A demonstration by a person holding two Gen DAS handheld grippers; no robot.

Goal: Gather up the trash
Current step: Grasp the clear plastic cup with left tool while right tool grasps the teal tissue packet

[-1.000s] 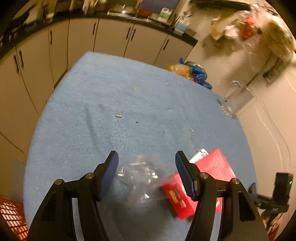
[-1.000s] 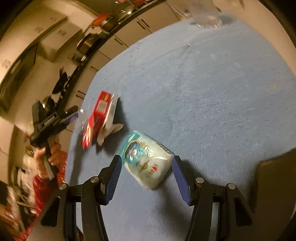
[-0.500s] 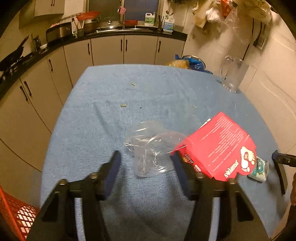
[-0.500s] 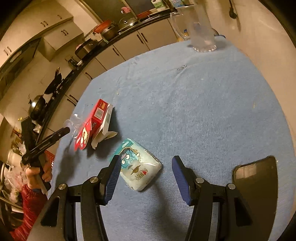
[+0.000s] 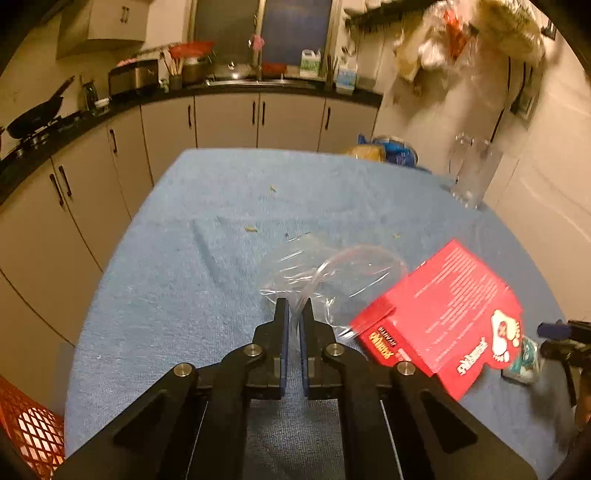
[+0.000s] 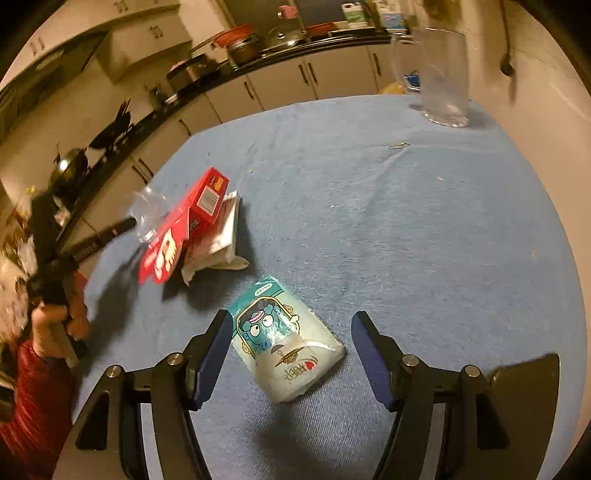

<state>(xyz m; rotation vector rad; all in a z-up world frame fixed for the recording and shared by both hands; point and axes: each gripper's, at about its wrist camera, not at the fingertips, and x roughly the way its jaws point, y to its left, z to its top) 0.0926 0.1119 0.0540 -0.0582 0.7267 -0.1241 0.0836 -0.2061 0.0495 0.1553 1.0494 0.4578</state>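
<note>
Here the left tool [image 5: 293, 314] pinches the clear wrapper [image 5: 332, 273]; right tool [image 6: 291, 339] spread.

I stand at a table covered in pale blue towelling cloth [image 5: 207, 266], under warm yellowish light. Beyond it runs a row of beige cabinet doors with dark handles [image 5: 225, 120] beneath a black countertop [image 5: 280, 88] (cluttered with pots). A dark window [image 5: 291, 33] sits above; cream walls [image 5: 546, 192] close the right side.
</note>
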